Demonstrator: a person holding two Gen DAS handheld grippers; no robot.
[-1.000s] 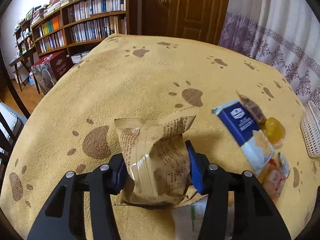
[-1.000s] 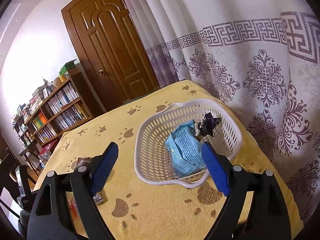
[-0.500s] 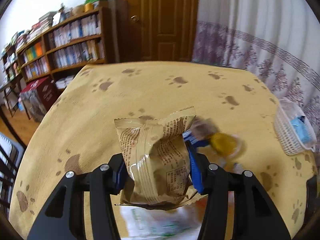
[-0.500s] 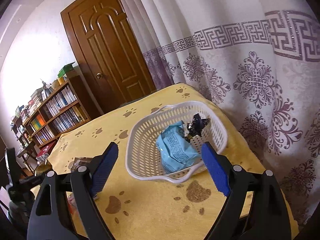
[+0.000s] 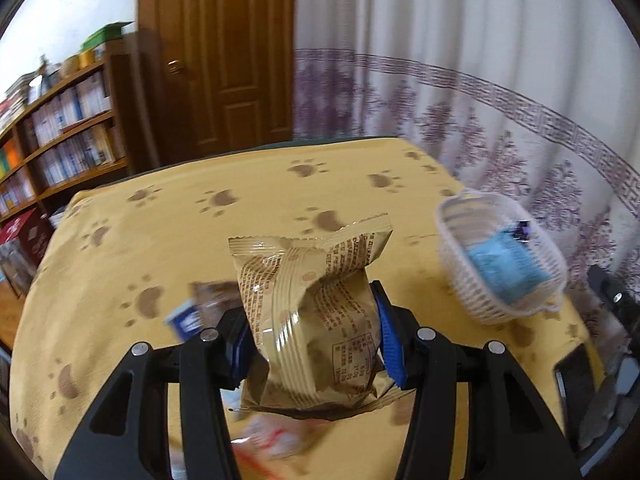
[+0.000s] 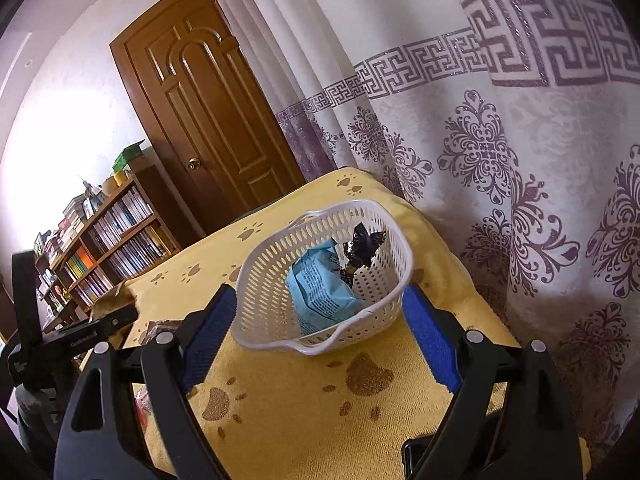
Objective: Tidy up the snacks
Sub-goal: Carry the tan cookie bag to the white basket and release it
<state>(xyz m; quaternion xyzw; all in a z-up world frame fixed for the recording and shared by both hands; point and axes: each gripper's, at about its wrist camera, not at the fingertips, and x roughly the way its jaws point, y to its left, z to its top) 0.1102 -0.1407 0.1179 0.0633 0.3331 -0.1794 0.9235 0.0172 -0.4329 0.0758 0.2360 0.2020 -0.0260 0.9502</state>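
my left tongs point(image 5: 314, 344), clenched on the tan pack point(image 5: 316, 320), have swung toward the basket point(image 5: 460, 280) at the counter's right edge; right tongs point(image 6: 320, 336) hang released.

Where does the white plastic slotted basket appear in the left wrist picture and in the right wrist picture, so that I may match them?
Left wrist view: the white plastic slotted basket is at the right, on the yellow paw-print cloth.
Right wrist view: the basket is in the centre, beyond the open right tool.
Shared landmark: the brown wooden door.
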